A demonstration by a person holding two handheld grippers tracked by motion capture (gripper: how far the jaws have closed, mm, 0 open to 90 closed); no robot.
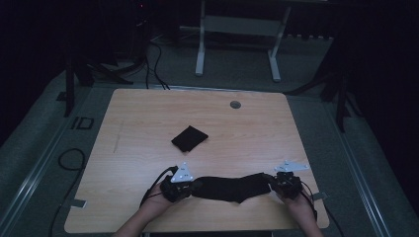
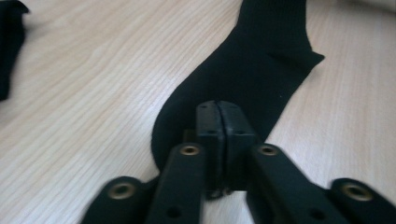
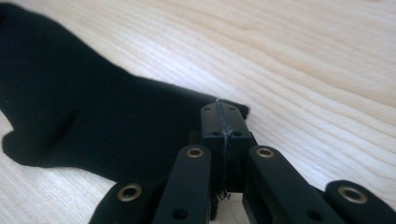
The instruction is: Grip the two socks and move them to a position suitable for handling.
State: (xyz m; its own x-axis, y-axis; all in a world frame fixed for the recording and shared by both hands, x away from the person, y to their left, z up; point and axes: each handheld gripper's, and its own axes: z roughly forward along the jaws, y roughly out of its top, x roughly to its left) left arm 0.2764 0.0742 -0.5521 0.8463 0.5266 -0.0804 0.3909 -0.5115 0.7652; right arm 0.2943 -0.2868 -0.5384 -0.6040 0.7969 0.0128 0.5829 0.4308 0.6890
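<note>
A long black sock (image 1: 227,188) lies stretched out near the front edge of the wooden table (image 1: 148,113), between my two grippers. My left gripper (image 1: 193,186) is shut on the sock's left end; in the left gripper view its jaws (image 2: 218,109) are pressed together on the rounded end of the sock (image 2: 252,60). My right gripper (image 1: 271,181) is shut on the sock's right end; in the right gripper view its jaws (image 3: 219,112) pinch the edge of the sock (image 3: 93,121). Both hands hold the grippers low over the table.
A second black sock, folded (image 1: 189,138), lies at the table's middle and shows at the left edge of the left gripper view (image 2: 9,46). A round cable hole (image 1: 235,104) sits near the far edge. White table legs (image 1: 200,49) stand on the floor beyond.
</note>
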